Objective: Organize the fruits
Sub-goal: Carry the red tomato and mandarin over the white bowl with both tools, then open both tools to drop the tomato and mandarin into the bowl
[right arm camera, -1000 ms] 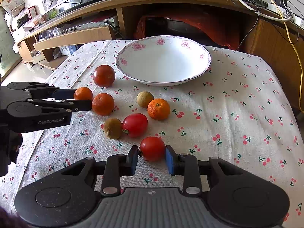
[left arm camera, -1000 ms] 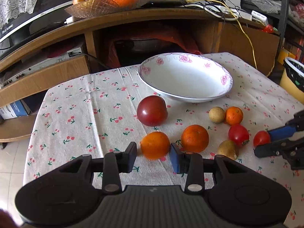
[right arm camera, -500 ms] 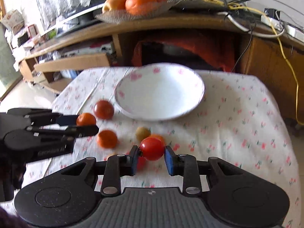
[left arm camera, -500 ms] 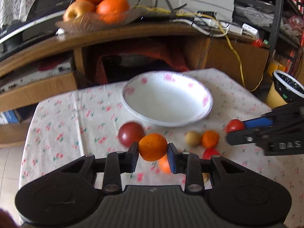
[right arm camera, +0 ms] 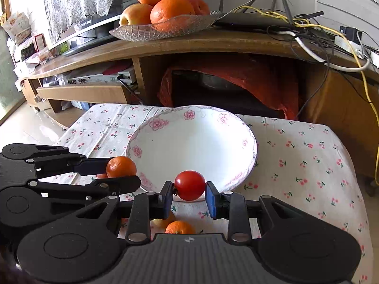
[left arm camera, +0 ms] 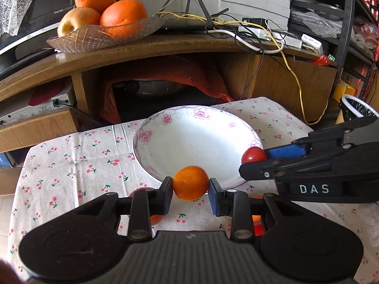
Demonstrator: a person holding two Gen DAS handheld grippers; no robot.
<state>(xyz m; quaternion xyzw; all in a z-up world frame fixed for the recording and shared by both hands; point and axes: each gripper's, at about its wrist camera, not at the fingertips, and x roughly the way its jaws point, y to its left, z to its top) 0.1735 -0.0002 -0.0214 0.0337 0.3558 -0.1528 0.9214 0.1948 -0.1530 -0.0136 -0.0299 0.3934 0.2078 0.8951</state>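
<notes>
Left gripper (left arm camera: 190, 188): clenched on orange (left arm camera: 190, 185), frame centre, at the bowl's (left arm camera: 165, 146) near rim.
Right gripper (right arm camera: 188, 193): grasping tomato (right arm camera: 189, 185) likewise.
Hidden: remaining fruits (right arm camera: 178, 227) on the desk (right arm camera: 308, 165) — mostly cut off behind gripper bodies.
Room: bowl interior bare — cloth open at right.

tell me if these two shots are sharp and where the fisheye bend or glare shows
Left wrist view: sharp on the orange in the left tool; the wooden shelf bows into an arc; the white bowl is bright but not blown out. Right wrist view: sharp on the tomato in the right tool; window light washes out the floor at far left.
</notes>
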